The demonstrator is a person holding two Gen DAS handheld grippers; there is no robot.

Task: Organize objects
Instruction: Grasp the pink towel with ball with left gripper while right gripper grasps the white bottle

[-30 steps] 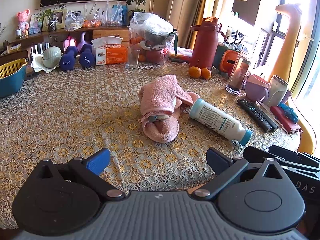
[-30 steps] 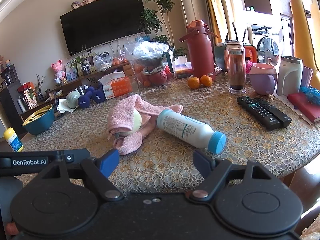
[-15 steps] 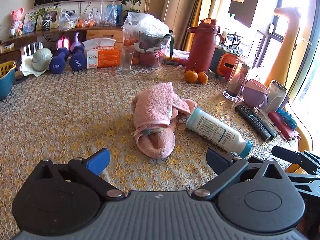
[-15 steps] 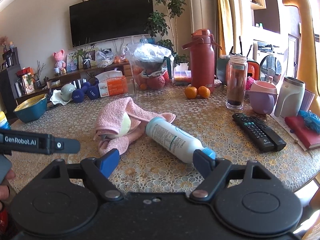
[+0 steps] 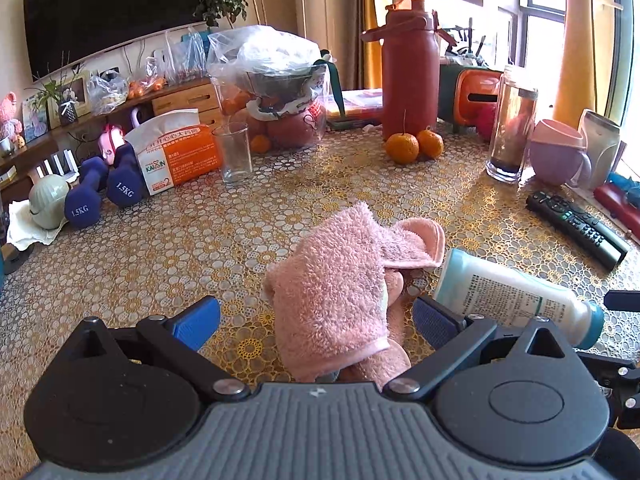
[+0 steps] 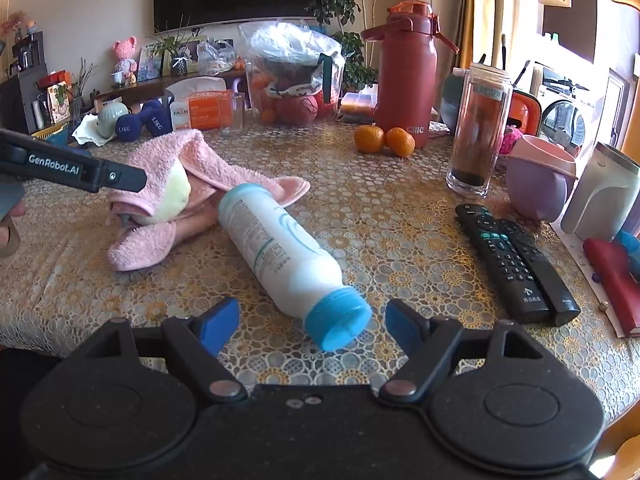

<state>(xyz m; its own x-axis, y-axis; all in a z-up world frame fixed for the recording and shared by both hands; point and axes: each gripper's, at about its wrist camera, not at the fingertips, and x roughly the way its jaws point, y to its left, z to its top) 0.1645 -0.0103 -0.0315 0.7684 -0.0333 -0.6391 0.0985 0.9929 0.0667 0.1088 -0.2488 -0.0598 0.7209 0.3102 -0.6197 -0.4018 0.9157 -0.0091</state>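
Grippers closing in on towel and bottle

Left gripper (image 5: 316,318) fingers spread wide, straddling the crumpled pink towel (image 5: 340,288) on the bench (image 5: 160,248); nothing gripped. Right gripper (image 6: 312,318) also wide open, blue cap of the lying white bottle (image 6: 280,248) between its fingers. Bottle base touches towel. Judged step: approach before pickup. Next: advance slightly, then pinch; the round bottle may roll.

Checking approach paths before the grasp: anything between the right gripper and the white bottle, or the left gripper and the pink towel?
Nothing visible. The right gripper is open, with the white bottle lying cap-first just ahead on bare tablecloth. The left gripper is open with the pink towel bundle already between its fingers.
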